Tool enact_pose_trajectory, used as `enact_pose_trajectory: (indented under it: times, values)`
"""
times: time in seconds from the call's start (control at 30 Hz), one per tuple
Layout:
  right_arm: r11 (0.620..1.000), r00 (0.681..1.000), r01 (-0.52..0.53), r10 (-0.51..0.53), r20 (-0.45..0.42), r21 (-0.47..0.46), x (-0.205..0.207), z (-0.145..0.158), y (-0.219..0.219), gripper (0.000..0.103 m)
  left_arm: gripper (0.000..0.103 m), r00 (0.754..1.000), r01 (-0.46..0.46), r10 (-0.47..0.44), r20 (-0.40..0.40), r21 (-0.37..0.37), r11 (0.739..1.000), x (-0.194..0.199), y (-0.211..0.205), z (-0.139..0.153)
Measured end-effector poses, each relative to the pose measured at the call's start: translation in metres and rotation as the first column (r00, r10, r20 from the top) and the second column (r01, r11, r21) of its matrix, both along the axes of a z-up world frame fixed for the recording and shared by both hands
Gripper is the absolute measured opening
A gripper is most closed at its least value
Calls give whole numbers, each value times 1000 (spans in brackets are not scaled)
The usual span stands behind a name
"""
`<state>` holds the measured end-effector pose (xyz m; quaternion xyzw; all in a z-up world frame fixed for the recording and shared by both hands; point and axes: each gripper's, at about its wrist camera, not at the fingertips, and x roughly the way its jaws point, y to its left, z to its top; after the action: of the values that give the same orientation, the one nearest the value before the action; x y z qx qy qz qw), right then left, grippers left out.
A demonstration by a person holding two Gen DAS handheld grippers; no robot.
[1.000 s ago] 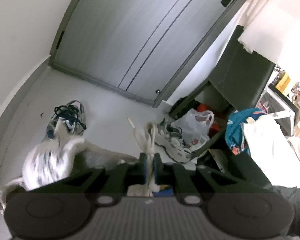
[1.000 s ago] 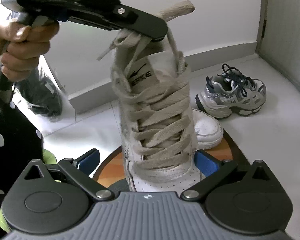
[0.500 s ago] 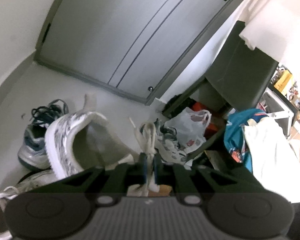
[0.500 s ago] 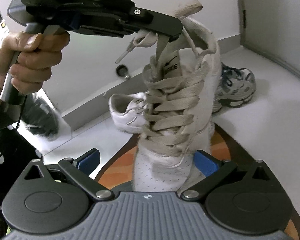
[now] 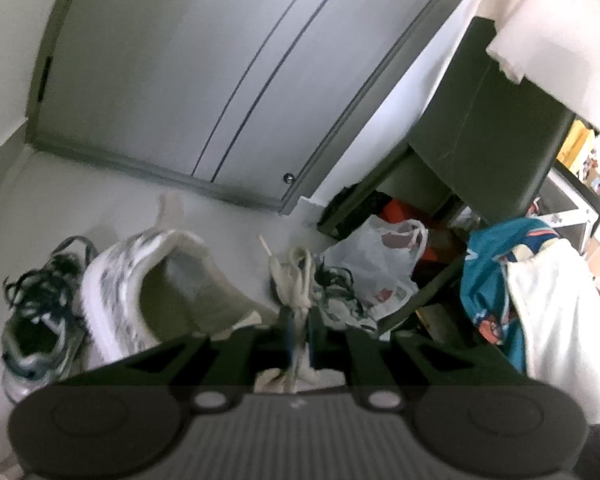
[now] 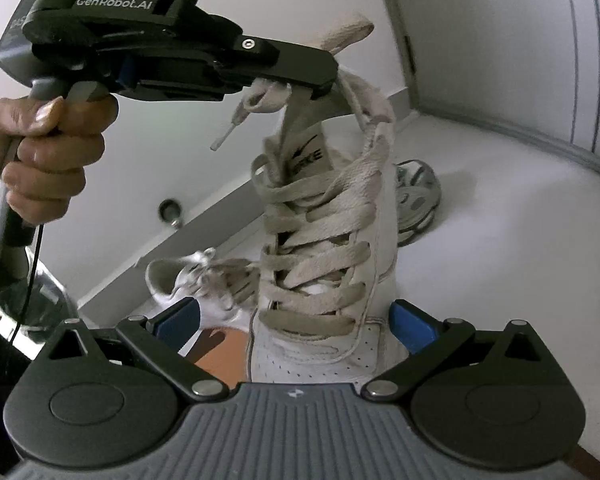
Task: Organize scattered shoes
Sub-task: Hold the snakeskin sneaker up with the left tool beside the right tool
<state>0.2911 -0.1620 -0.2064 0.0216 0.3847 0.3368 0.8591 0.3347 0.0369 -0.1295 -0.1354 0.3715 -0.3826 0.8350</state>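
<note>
The left gripper (image 6: 320,80) is clamping the white sneaker (image 6: 332,248) by its soft laces; the right gripper (image 6: 296,320) is bracketing the toe, contact unclear. The sneaker is probably hanging light and swinging beside the grey trainer (image 6: 418,200).

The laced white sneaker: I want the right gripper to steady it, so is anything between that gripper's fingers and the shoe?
Nothing visible. The white sneaker hangs by its laces from the left gripper, its toe between the right gripper's open blue fingers.

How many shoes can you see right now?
4: a white sneaker held up, a second white sneaker on the floor behind, a grey sneaker beyond, another grey sneaker by the bag. More may be hidden.
</note>
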Motion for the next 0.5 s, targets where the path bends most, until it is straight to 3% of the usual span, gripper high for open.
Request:
enact_pose_trajectory:
  times: [0.2,0.5]
  values:
    - [994,995,102,-102,5,-28,31,-17,-5,103,6,1000,-14,13,-12,-5,1000,27,-25,-21]
    - [988,989,145,-146,-23,-49,78,-53,-12,102,6,998,-20,20,-52,0,1000,59,-55,-64]
